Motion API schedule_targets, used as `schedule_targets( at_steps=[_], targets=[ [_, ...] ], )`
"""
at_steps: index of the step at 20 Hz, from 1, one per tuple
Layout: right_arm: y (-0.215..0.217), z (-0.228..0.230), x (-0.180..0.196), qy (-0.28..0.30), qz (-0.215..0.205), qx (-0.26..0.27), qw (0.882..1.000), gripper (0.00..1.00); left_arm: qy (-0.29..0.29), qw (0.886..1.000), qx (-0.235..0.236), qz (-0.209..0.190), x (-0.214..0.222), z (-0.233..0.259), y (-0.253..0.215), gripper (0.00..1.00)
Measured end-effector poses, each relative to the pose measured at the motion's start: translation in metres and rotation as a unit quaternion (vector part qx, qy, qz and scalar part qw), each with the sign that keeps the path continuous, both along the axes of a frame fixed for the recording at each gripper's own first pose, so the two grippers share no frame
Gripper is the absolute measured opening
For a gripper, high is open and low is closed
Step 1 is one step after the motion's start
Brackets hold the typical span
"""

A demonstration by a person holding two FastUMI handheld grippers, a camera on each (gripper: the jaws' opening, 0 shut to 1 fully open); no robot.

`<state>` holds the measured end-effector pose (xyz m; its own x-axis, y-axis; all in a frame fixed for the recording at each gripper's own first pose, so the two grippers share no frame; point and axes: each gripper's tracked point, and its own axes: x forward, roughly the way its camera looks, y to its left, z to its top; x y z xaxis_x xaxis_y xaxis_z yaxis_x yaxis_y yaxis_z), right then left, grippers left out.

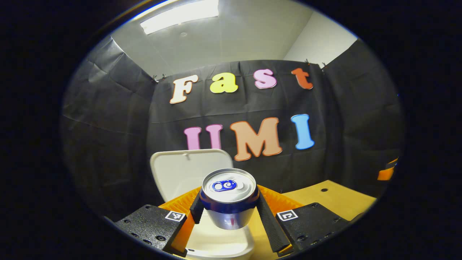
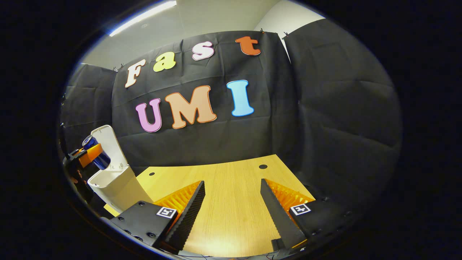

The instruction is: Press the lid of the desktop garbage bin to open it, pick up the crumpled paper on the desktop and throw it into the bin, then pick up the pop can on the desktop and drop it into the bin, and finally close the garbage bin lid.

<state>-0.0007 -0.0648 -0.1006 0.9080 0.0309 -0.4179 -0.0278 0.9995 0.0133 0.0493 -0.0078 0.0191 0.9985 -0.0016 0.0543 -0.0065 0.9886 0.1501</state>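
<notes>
Both jaws of the left gripper [image 1: 229,207] press on an upright pop can [image 1: 229,198], held above the white bin [image 1: 216,242], lid [image 1: 180,173] raised. From the right gripper view, the right gripper [image 2: 232,195] gapes wide, holding nothing, over the wooden desktop [image 2: 231,213], with the bin [image 2: 115,184] and can [image 2: 95,151] far left.

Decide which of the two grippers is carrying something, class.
The left gripper: its jaws clamp the pop can above the open bin. The right gripper has its jaws apart over the bare table.

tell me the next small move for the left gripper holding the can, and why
Probably open the left gripper to drop the pop can: it hangs above the bin, whose lid stands raised. The right gripper waits open over the table.
</notes>
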Motion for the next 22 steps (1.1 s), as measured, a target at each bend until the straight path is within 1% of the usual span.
schedule_targets(
  at_steps=[2,3,7,9,10,12,14,15,19,22],
  targets=[
    [-0.006,0.001,0.001,-0.001,-0.001,0.002,1.000,0.98,0.002,1.000,0.015,0.023,-0.002,-0.001,0.017,0.78],
    [-0.012,0.000,0.001,0.000,-0.004,0.002,1.000,0.98,0.003,0.999,0.016,0.029,-0.004,-0.003,0.020,0.77],
    [-0.035,0.003,-0.002,0.000,-0.024,0.006,1.000,0.98,-0.004,0.999,0.005,0.052,-0.006,-0.001,0.032,0.78],
    [-0.048,0.004,-0.005,-0.002,-0.036,0.007,0.999,0.98,-0.014,0.998,0.009,0.062,-0.006,0.006,0.037,0.86],
    [-0.054,0.004,-0.006,-0.002,-0.042,0.008,0.999,0.98,-0.018,0.998,0.012,0.066,-0.007,0.009,0.039,0.92],
    [-0.062,0.004,-0.009,0.000,-0.049,0.010,0.999,0.98,-0.026,0.997,0.017,0.070,-0.007,0.016,0.040,0.92],
    [-0.065,0.004,-0.010,0.001,-0.051,0.012,0.999,0.98,-0.034,0.997,0.013,0.067,-0.004,0.026,0.041,0.92],
    [-0.066,0.004,-0.011,0.000,-0.051,0.011,0.999,0.98,-0.037,0.998,0.003,0.059,-0.001,0.033,0.038,0.92],
    [-0.062,0.000,-0.009,0.005,-0.041,-0.011,0.999,0.98,-0.065,0.996,-0.056,0.023,0.018,0.079,0.032,0.92],
    [-0.051,-0.005,-0.010,0.010,-0.028,-0.015,0.999,0.98,-0.081,0.995,-0.063,0.017,0.040,0.113,0.041,0.92]
  ],
)
